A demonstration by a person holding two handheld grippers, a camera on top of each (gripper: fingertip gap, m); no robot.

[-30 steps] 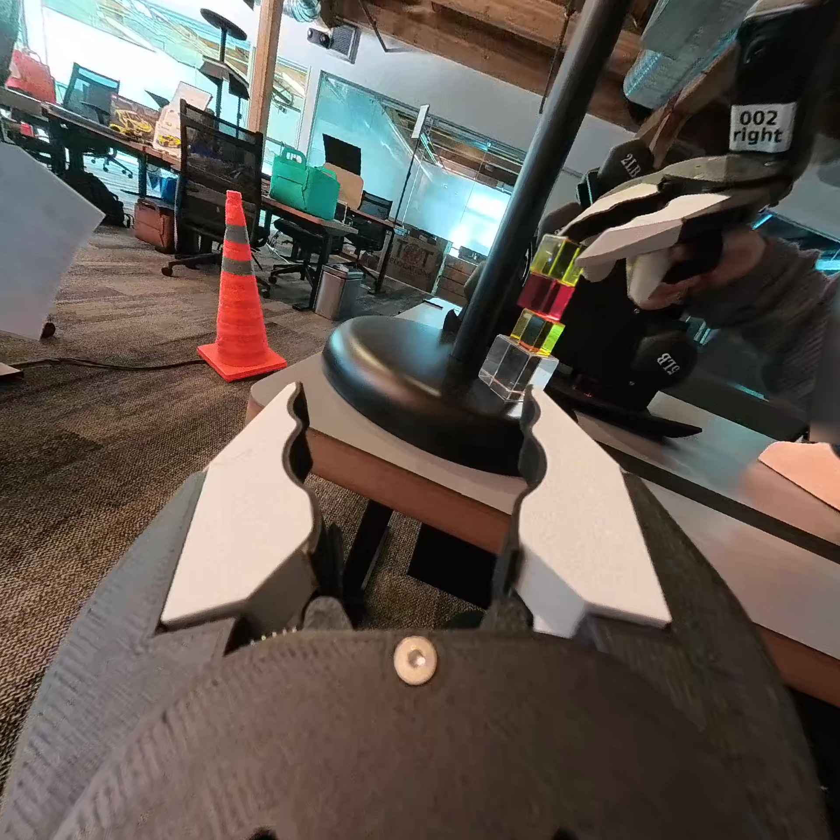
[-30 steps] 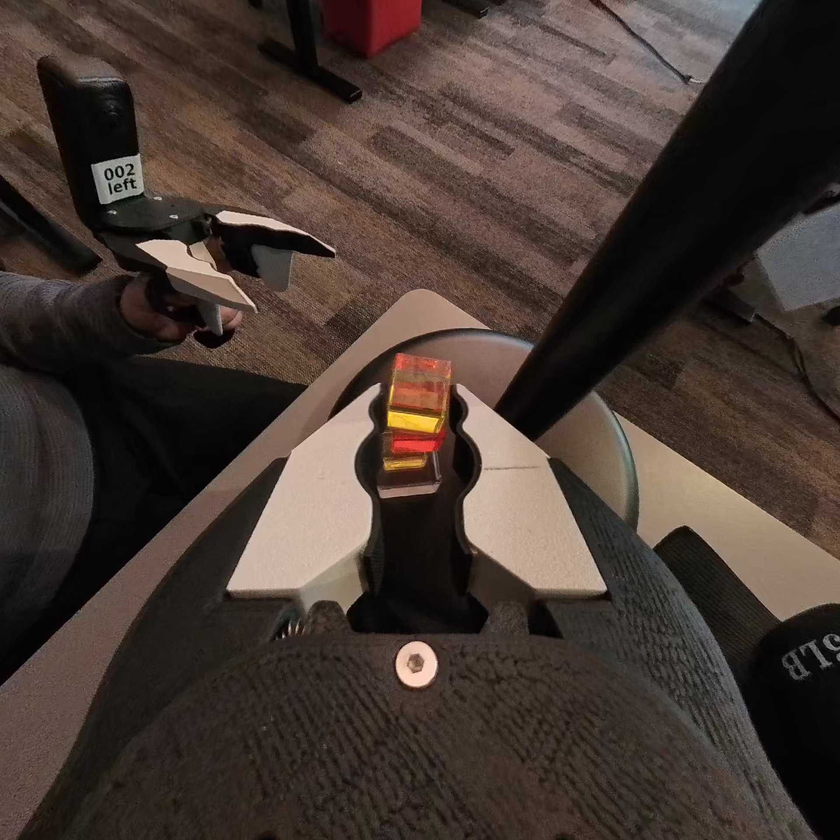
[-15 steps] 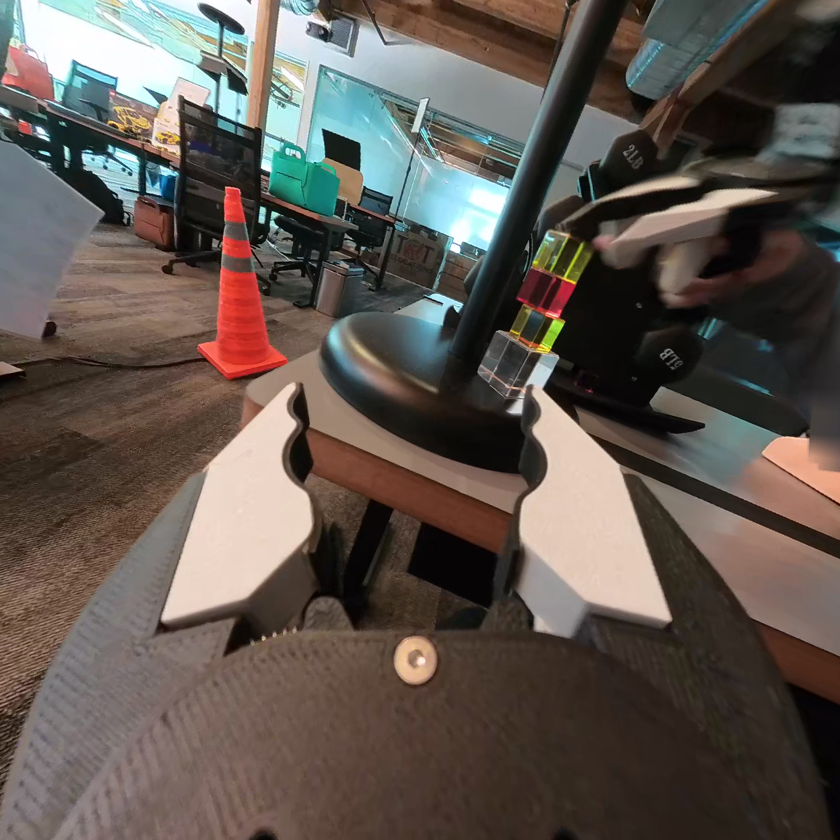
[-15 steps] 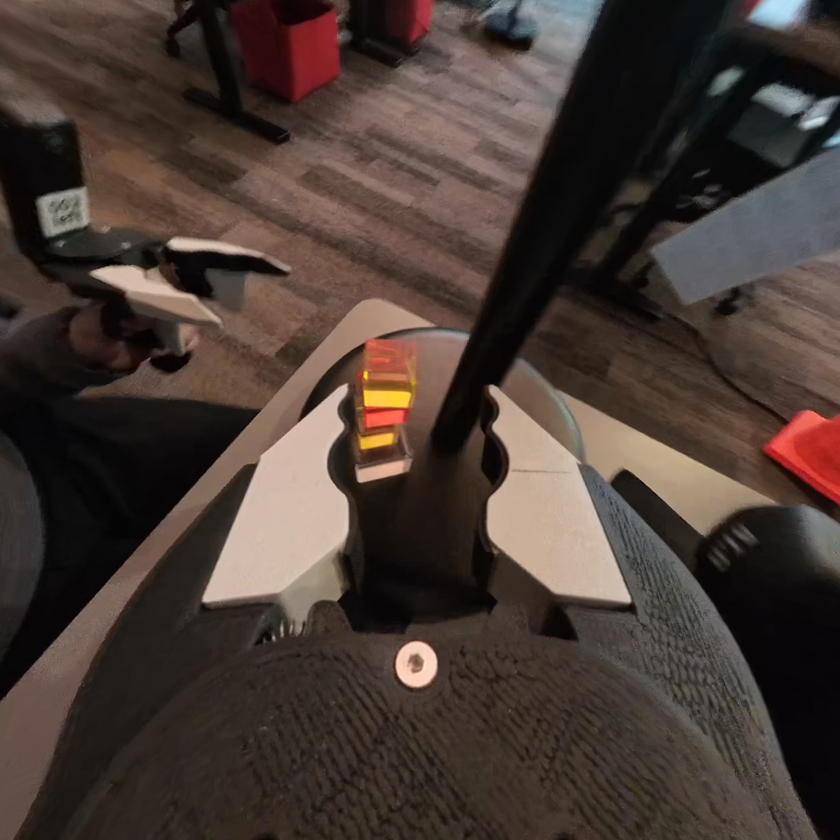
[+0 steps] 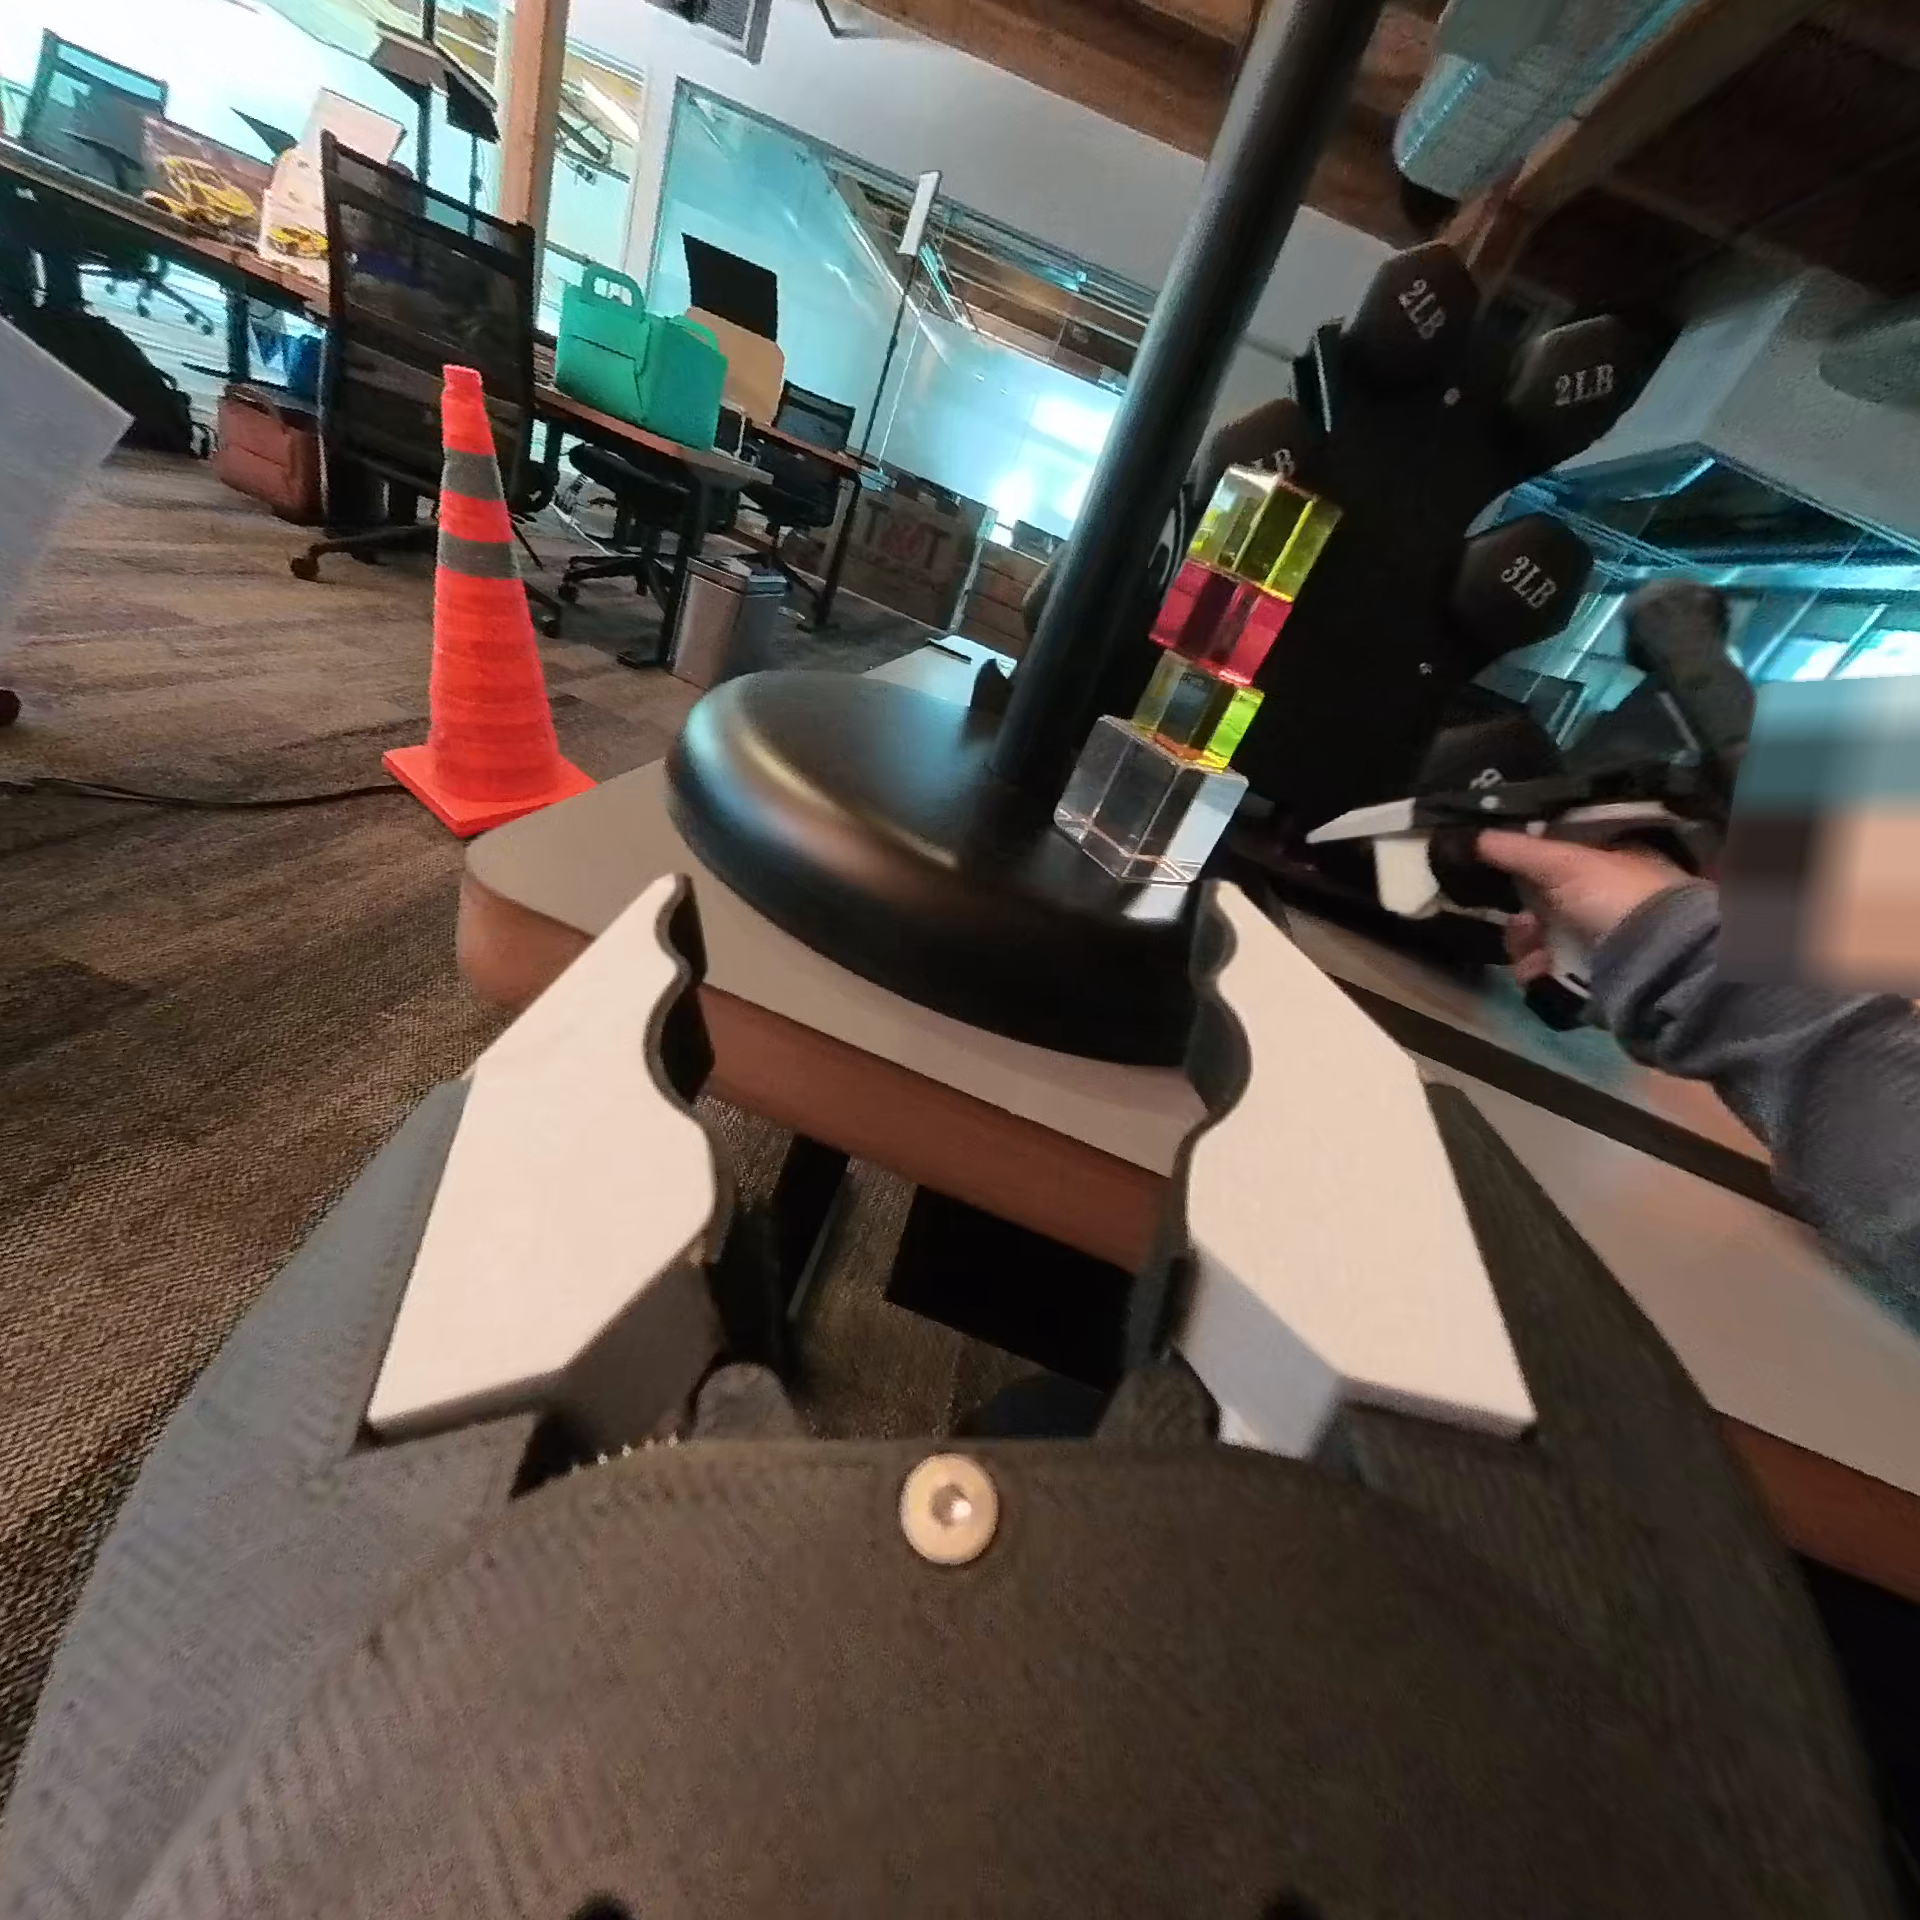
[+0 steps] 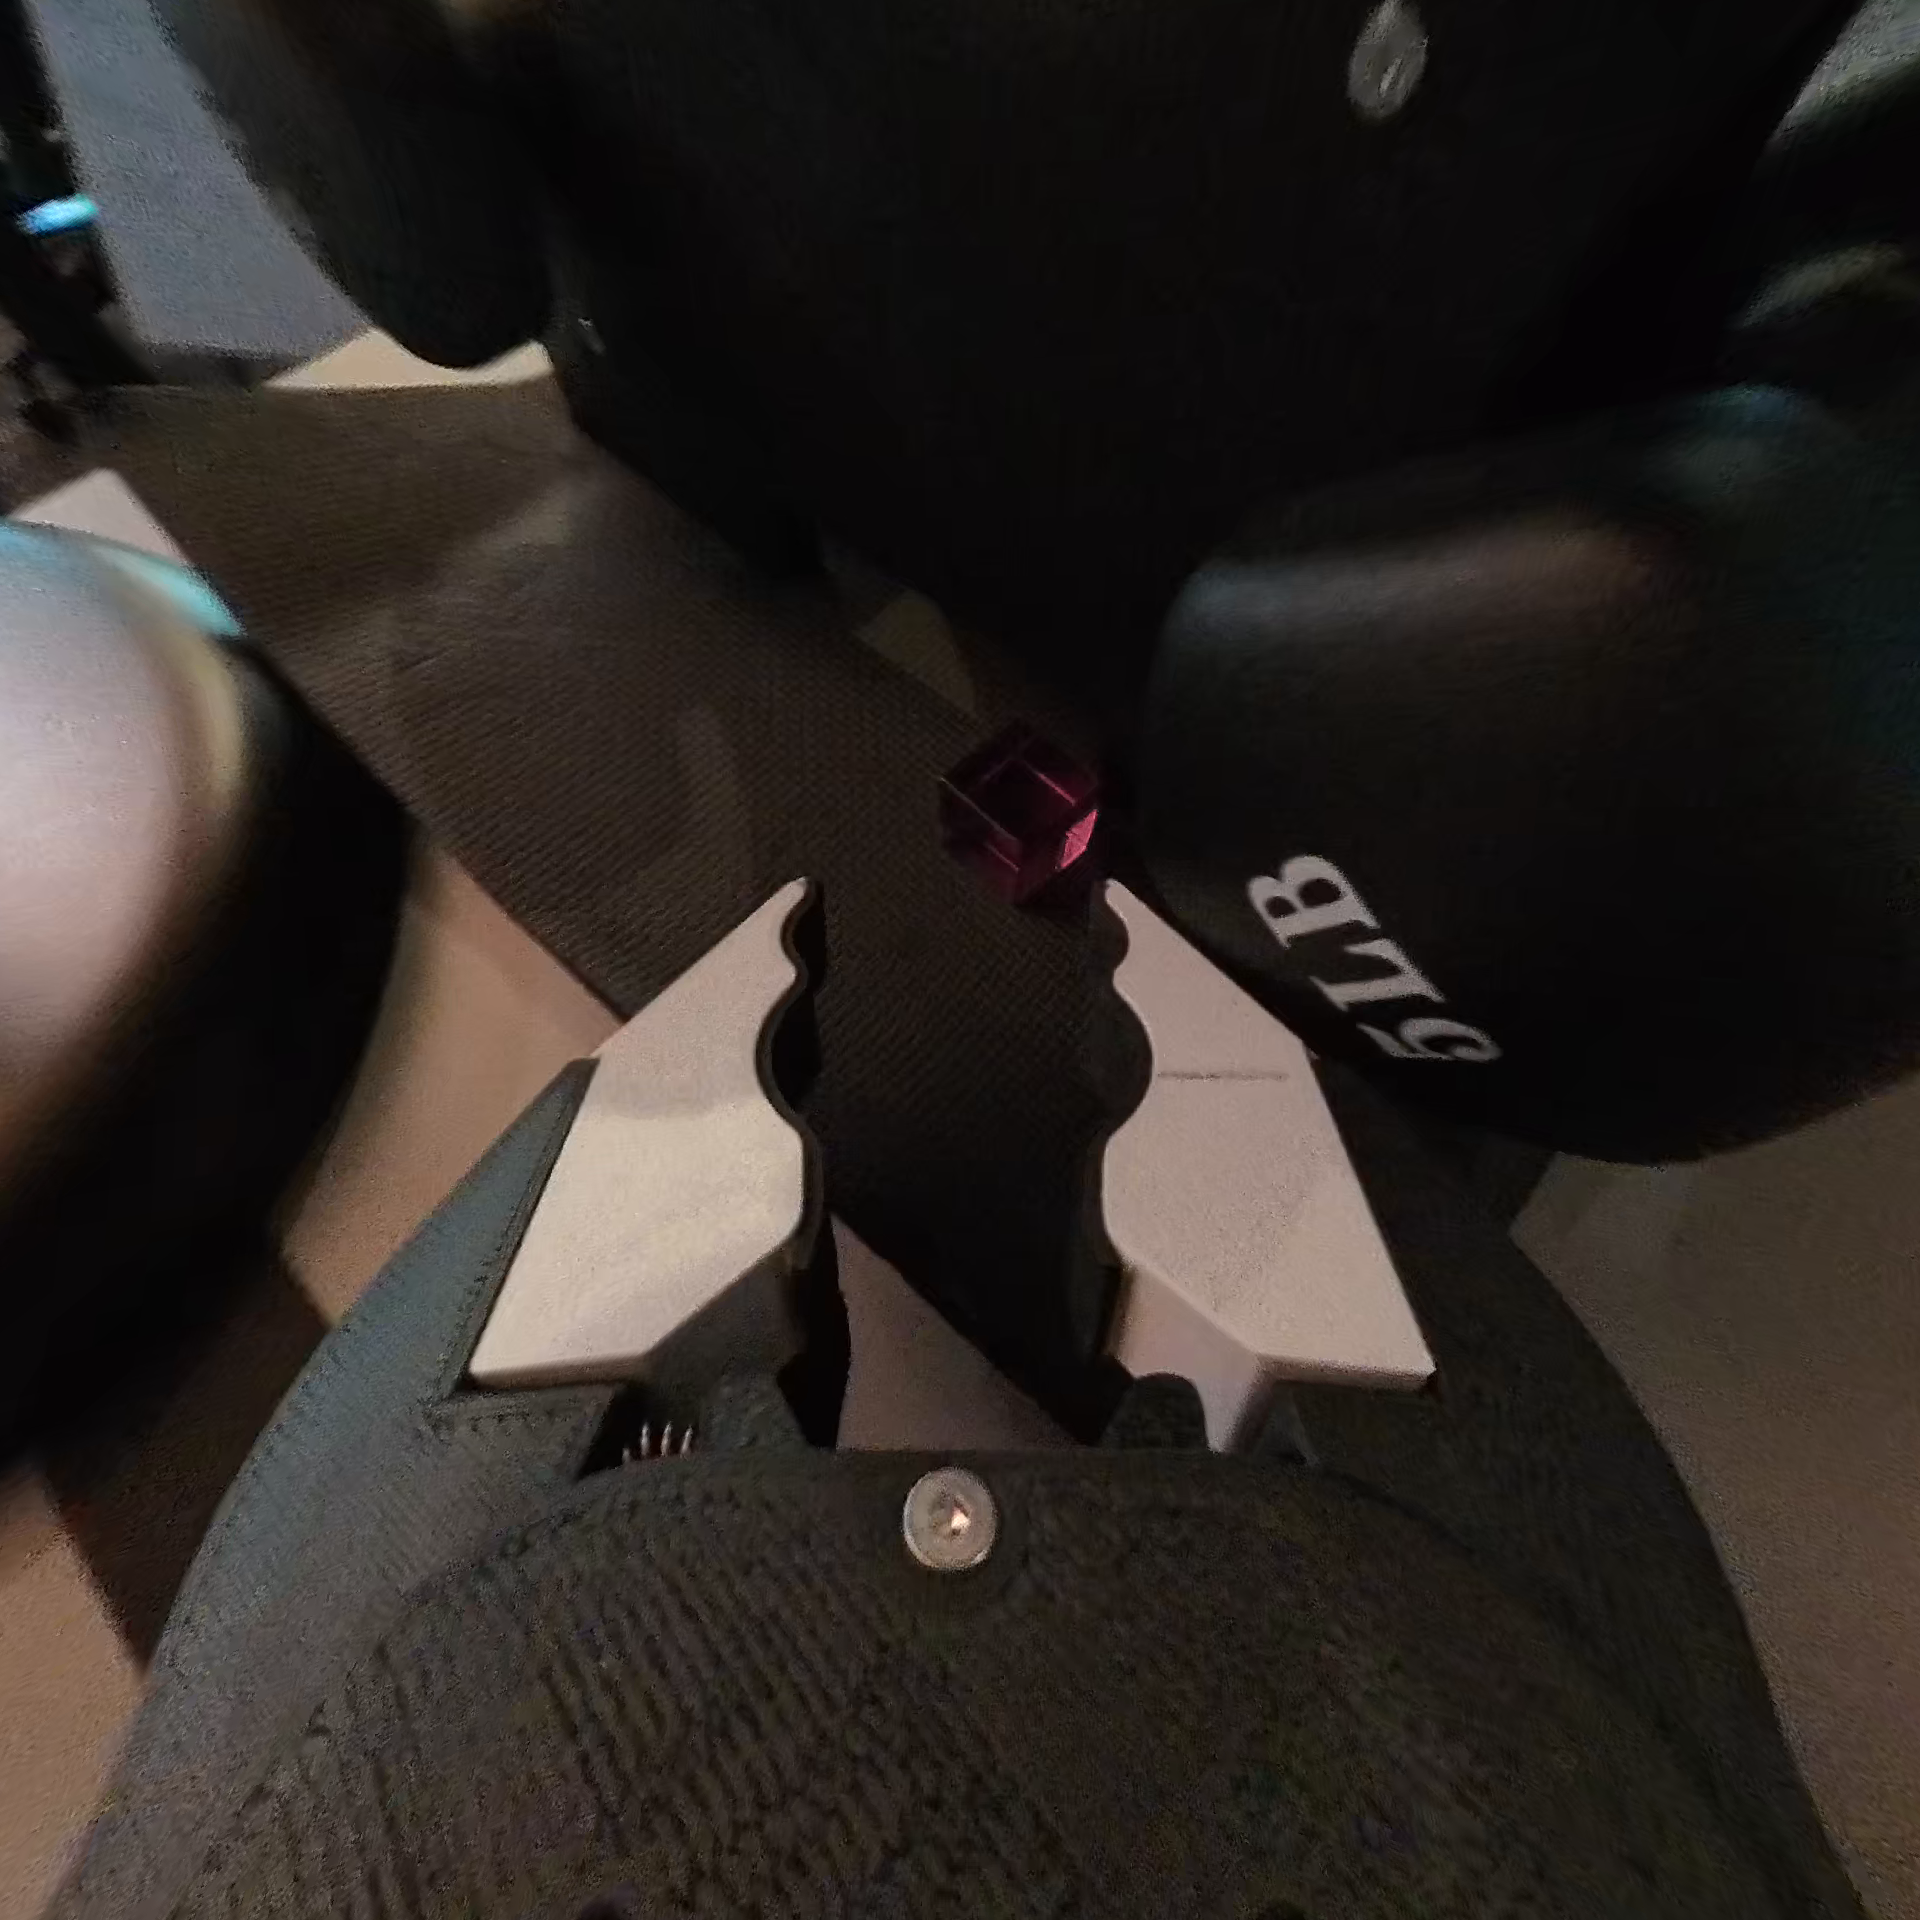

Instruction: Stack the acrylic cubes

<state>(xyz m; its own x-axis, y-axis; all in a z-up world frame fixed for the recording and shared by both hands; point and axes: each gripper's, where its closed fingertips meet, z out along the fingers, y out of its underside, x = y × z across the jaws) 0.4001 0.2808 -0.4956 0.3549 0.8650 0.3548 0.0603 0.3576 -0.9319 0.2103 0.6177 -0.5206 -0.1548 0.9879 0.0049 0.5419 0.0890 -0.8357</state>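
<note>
While both grippers gape bare, right gripper (image 6: 961, 899) nears magenta cube (image 6: 1023, 821), dumbbell (image 6: 1507, 790) crowding, left gripper (image 5: 945, 914) facing lamp base (image 5: 904, 831).

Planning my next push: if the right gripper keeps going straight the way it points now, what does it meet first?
Probably the small magenta cube on the dark mat, just ahead of the open right gripper, nearer its right fingertip. The black dumbbell sits immediately right; depth is unclear.

Bright, window-lit left view; right view dim, blurred.
</note>
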